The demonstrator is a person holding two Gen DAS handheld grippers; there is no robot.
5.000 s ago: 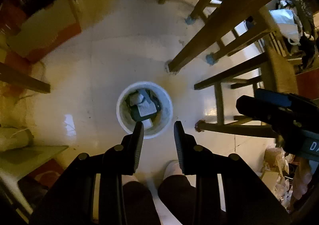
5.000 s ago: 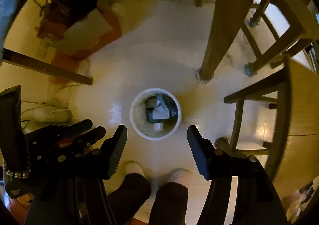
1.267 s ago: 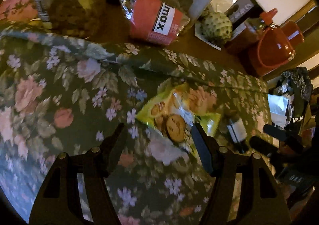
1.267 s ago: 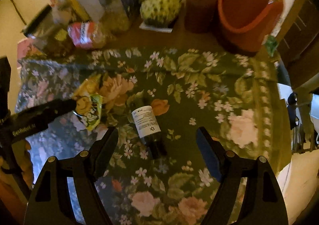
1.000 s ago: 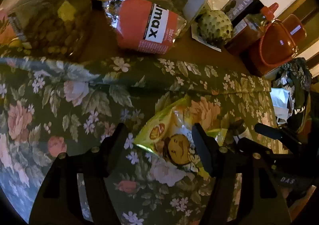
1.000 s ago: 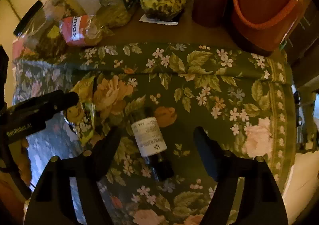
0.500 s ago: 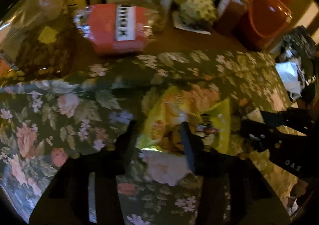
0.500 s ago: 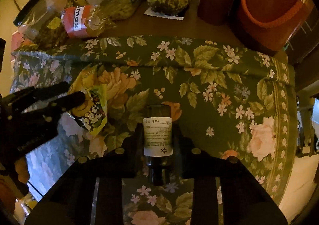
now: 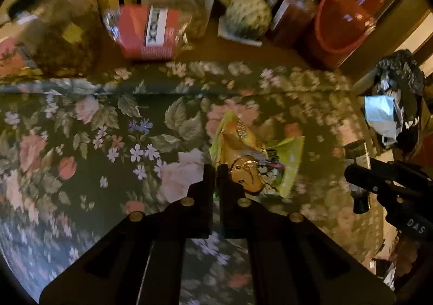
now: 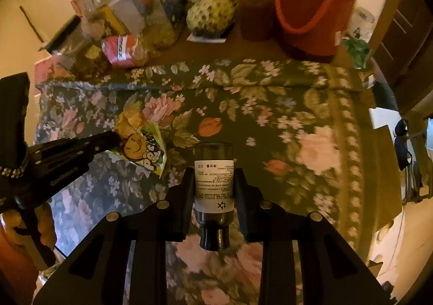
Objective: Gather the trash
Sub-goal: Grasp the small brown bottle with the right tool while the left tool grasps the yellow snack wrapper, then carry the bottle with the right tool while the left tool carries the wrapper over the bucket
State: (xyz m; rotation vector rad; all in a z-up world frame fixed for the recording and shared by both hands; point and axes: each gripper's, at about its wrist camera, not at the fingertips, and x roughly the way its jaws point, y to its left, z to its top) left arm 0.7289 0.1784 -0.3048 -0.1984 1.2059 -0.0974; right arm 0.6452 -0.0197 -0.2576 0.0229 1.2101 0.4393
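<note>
Right wrist: dark, white-labelled bottle [image 10: 214, 183]

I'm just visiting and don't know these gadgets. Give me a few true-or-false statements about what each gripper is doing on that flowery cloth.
1. The right gripper is closed around a dark bottle with a white label. True.
2. The left gripper stands wide open above the cloth. False: its fingers are pinched nearly together on the edge of the yellow snack bag.
3. The bottle's neck points toward the camera. True.
4. The snack bag lies on the bare wood beside the red jug. False: it is over the floral tablecloth.
</note>
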